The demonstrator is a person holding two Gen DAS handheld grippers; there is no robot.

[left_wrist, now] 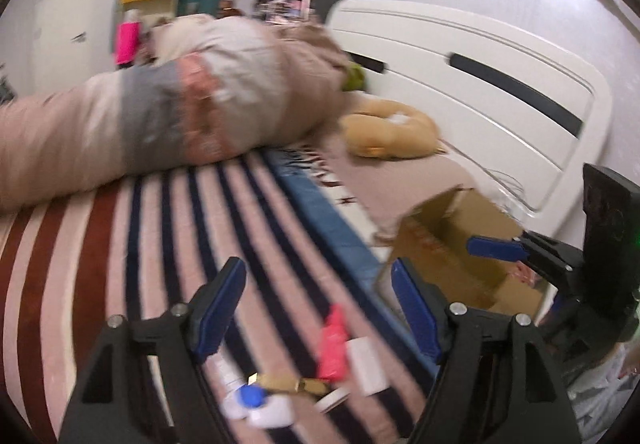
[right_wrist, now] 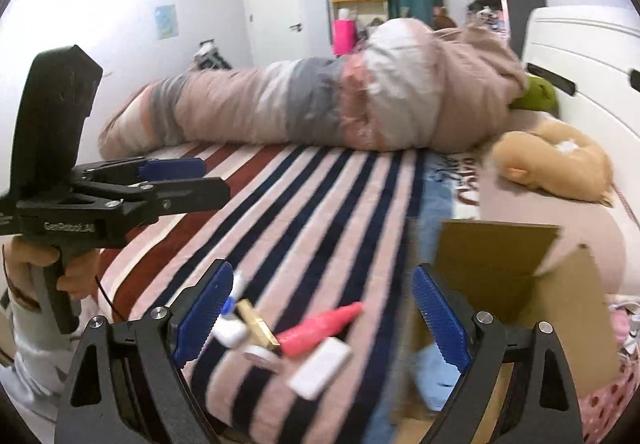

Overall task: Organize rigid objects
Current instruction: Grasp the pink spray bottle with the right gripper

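Note:
Small rigid objects lie on a striped blanket (right_wrist: 304, 204): a pink cone-shaped piece (right_wrist: 320, 326), a white rectangular block (right_wrist: 320, 368), a gold bar (right_wrist: 258, 324), a white tape roll (right_wrist: 260, 358) and a white bottle with a blue cap (right_wrist: 230, 318). They also show in the left wrist view: the pink piece (left_wrist: 332, 344), white block (left_wrist: 366, 366), gold bar (left_wrist: 288, 384), blue cap (left_wrist: 251, 397). An open cardboard box (right_wrist: 512, 284) stands to their right, also in the left wrist view (left_wrist: 452, 244). My right gripper (right_wrist: 322, 312) is open above the objects. My left gripper (left_wrist: 318, 310) is open above them too.
A rolled duvet (right_wrist: 320, 108) lies across the bed's far side. A tan plush toy (right_wrist: 556, 164) and a green plush (right_wrist: 538, 96) lie near the white headboard (right_wrist: 592, 56). The left gripper (right_wrist: 172, 180) shows at the left of the right wrist view.

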